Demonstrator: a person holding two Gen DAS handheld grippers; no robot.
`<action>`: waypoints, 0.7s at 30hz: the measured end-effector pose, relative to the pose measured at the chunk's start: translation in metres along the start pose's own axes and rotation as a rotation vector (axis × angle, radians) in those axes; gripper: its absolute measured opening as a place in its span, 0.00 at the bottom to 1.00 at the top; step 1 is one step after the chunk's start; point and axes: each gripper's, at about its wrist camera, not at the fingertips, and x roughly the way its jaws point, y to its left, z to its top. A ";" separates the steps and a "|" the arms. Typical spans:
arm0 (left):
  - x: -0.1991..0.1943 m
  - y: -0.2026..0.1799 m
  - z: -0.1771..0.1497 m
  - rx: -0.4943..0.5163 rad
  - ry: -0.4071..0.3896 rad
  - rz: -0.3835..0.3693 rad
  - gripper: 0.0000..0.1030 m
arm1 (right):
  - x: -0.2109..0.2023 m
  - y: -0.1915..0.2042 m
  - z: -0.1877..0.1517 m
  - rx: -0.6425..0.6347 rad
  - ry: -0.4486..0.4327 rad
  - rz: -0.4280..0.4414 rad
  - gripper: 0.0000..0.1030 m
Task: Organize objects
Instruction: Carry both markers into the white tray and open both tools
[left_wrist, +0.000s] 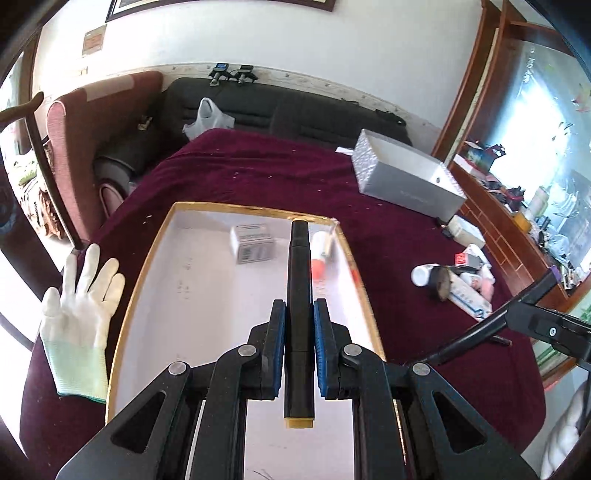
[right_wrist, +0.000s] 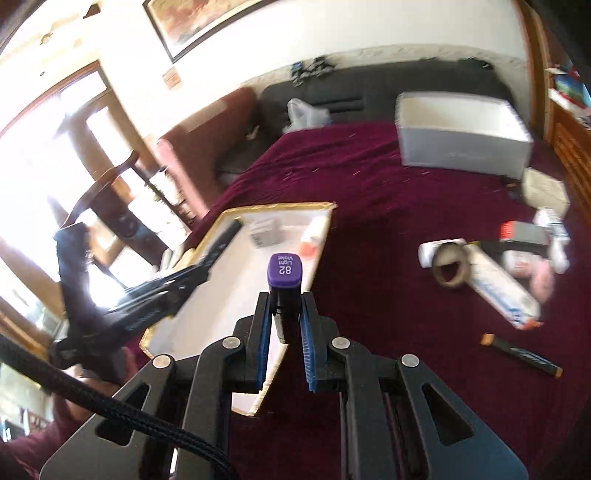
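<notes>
With each tool clamped on a marker, left tool (left_wrist: 299, 328) on a black marker (left_wrist: 298, 295), right tool (right_wrist: 284, 325) on a violet-capped marker (right_wrist: 284, 280), both hang over the gold-rimmed tray (left_wrist: 147, 251) at the surface's near-left edge, likely needing lowering and release.

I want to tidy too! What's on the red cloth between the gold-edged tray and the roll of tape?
Nothing: in the right wrist view, only bare red cloth lies between the tray and the tape roll.

The purple marker cap (right_wrist: 284, 270) reads "82 Light Violet". Print on the small box (left_wrist: 252, 243) inside the gold-rimmed tray (left_wrist: 147, 254) is illegible.
</notes>
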 end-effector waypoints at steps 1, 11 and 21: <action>0.006 0.002 0.000 0.000 0.011 0.002 0.11 | 0.008 0.004 0.001 -0.001 0.017 0.010 0.13; 0.053 0.017 0.002 -0.011 0.128 0.017 0.11 | 0.109 0.011 0.016 0.029 0.160 -0.006 0.13; 0.089 0.034 0.003 -0.089 0.239 0.041 0.11 | 0.164 -0.001 0.045 0.084 0.219 -0.032 0.13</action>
